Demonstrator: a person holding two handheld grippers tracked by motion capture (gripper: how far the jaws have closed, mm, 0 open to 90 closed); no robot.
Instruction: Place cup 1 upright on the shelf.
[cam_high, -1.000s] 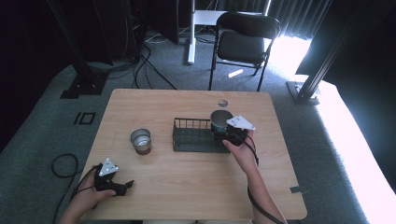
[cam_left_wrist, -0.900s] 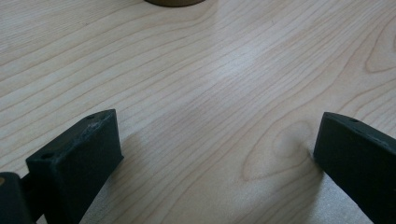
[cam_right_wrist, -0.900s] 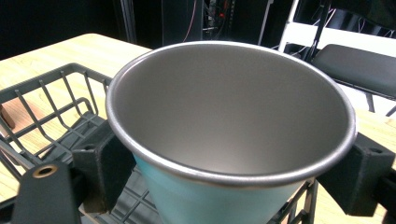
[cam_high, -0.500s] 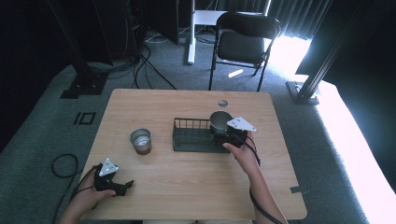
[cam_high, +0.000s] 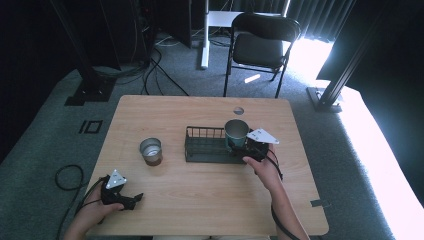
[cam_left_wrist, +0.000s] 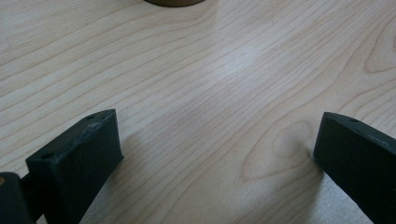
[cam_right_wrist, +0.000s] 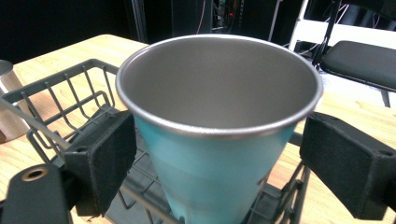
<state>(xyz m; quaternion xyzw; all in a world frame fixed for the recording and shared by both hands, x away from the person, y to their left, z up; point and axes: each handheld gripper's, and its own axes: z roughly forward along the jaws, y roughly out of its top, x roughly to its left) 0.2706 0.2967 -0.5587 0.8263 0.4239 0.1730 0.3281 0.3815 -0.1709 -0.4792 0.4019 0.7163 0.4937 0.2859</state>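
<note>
Inside the dark wire basket, the right gripper stands released around the teal metal cup; back straight out; left gripper lies open, idle.

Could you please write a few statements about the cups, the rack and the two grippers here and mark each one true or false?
1. The teal cup stands upright in the wire rack. True.
2. The right gripper is clamped tight on the teal cup. False: its jaws stand apart on either side of the cup, with gaps showing.
3. The left gripper holds the brown cup. False: its jaws are open over bare table, and the brown cup stands apart on the wood, left of the rack.
4. The teal cup is empty inside. True.
5. The brown cup sits in the rack. False: it stands on the table beside it.
</note>
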